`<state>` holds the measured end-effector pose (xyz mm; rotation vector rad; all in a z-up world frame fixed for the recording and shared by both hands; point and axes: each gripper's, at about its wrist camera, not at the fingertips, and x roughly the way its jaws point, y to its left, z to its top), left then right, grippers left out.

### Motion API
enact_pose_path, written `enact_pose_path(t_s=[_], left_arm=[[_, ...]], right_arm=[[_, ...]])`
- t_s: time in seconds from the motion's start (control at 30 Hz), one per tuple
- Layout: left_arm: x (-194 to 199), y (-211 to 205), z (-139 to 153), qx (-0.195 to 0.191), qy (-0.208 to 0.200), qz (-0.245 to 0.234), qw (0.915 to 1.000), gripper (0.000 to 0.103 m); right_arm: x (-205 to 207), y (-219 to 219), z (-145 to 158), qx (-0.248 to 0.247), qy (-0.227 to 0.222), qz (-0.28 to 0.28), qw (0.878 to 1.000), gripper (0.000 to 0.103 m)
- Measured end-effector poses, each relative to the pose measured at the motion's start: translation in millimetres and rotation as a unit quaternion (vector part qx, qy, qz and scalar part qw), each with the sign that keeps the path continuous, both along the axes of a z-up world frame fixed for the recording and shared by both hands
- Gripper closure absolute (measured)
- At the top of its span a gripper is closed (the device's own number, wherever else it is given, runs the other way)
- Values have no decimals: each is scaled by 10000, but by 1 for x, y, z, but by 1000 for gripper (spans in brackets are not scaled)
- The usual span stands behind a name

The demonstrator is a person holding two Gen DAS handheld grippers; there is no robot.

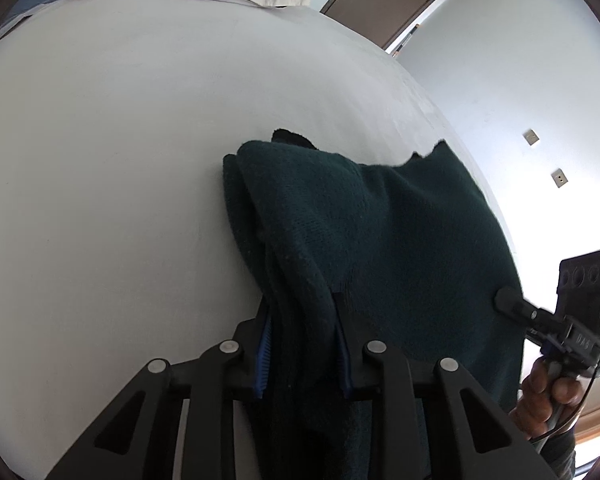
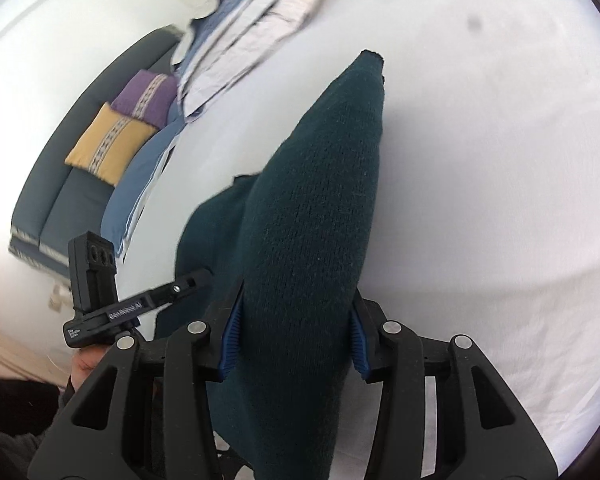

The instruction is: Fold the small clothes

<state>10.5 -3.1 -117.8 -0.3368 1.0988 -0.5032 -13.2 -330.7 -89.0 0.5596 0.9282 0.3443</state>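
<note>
I've got the left gripper [image 1: 302, 344] and right gripper [image 2: 296, 332] each pinching the dark green knit sweater [image 1: 380, 232] over the white bed [image 1: 120, 140], fold underway, not laid flat yet.

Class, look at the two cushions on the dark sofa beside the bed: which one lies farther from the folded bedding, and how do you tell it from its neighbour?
The yellow cushion: the purple cushion lies between it and the folded bedding.

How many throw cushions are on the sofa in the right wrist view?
2. A yellow cushion lies on the dark sofa seat; a purple cushion sits just behind, touching it. Folded bedding hides the sofa's far end, so more may be hidden.
</note>
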Motion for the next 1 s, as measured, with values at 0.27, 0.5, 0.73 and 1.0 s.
enact_pose_path(t_s=[0.27,0.5,0.73,1.0], left_arm=[[6,0,-5,-106,-2,58,9999,66],[-11,10,26,276,-584,263,9976,53],[-72,2,103,1253,-2588,683,9553,0],[-122,-18,185,2193,-4152,1303,8732,0]], right_arm=[[2,-36,-47,758,284,-287,9963,54],[-32,-61,-26,136,139,-1058,9942,49],[-86,-58,45,-1179,-691,-1751,9750,47],[-155,-9,142,-2453,-2767,-2569,8929,0]])
